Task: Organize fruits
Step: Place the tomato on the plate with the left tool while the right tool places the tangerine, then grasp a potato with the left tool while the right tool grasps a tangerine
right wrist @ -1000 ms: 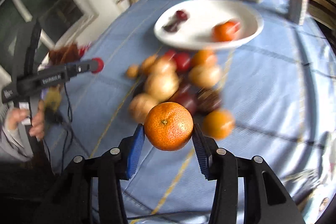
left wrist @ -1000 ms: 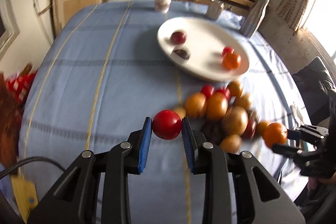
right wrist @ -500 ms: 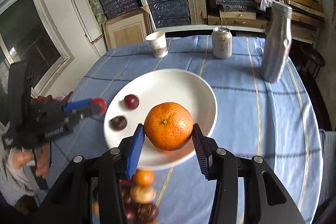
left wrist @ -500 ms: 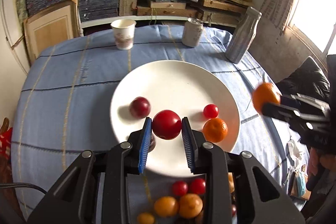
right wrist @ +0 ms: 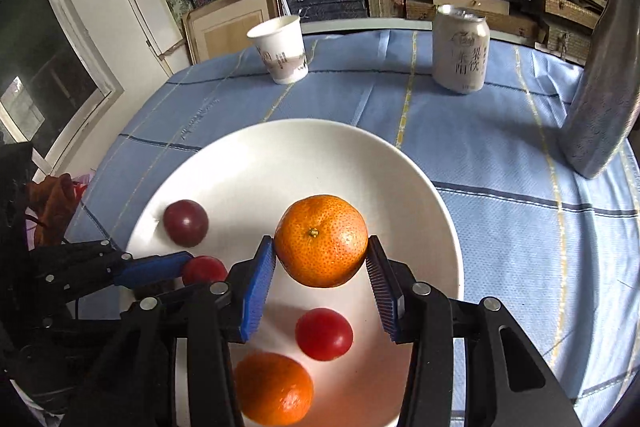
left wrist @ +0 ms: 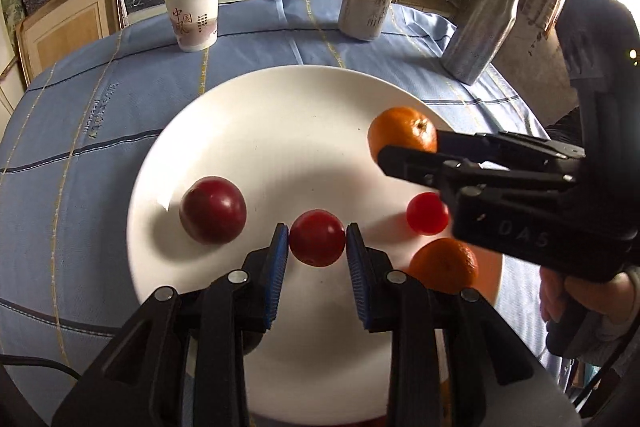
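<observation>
A white plate (left wrist: 256,131) (right wrist: 304,155) lies on the blue cloth. My left gripper (left wrist: 317,245) is shut on a small red tomato (left wrist: 317,243) just above the plate's near part; in the right wrist view that tomato (right wrist: 204,269) shows at the left. My right gripper (right wrist: 321,259) is shut on an orange tangerine (right wrist: 321,241) (left wrist: 402,133) over the plate's right side. On the plate lie a dark red plum (left wrist: 213,209) (right wrist: 185,223), another red tomato (left wrist: 427,213) (right wrist: 324,334) and a second tangerine (left wrist: 444,265) (right wrist: 274,389).
Behind the plate stand a paper cup (left wrist: 194,15) (right wrist: 282,51), a drink can (left wrist: 366,11) (right wrist: 462,49) and a silver bottle (left wrist: 484,27) (right wrist: 600,87). Shelves with stacked boxes rise past the table's far edge. A hand (left wrist: 580,307) holds the right gripper.
Both grippers have travelled from the fruit pile at the table's near side to above the plate, each still gripping its fruit. The plate now fills both views.
</observation>
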The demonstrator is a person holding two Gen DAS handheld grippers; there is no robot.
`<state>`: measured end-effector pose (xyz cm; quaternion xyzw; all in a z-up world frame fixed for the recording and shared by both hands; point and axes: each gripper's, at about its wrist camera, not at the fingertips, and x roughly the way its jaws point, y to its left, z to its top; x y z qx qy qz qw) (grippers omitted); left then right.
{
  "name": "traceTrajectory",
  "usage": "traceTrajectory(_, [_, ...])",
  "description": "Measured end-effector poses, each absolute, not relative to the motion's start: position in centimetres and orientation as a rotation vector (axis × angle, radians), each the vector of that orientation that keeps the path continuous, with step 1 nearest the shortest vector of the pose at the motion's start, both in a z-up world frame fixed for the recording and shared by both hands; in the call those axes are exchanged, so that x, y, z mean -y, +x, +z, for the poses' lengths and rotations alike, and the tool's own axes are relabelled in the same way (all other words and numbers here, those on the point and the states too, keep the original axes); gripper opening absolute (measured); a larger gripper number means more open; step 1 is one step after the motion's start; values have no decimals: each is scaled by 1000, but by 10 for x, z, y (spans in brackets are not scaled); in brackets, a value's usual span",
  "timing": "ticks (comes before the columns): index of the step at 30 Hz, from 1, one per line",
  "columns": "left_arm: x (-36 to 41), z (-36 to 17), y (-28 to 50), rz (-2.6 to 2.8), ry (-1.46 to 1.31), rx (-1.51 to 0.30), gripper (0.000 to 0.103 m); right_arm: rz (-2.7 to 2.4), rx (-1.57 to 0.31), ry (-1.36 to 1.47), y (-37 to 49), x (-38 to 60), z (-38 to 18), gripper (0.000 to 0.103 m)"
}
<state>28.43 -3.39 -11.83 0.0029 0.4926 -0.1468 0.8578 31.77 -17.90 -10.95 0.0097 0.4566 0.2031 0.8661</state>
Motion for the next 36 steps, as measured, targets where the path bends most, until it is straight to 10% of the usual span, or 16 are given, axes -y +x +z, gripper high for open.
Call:
traceTrajectory(5, [36, -119, 288, -302, 10, -1027, 45, 417, -957, 49, 316, 182, -114, 52])
traceTrajectory(36, [27, -99, 67, -390, 34, -1081, 51, 411, -1017, 110, 72, 231, -88, 58])
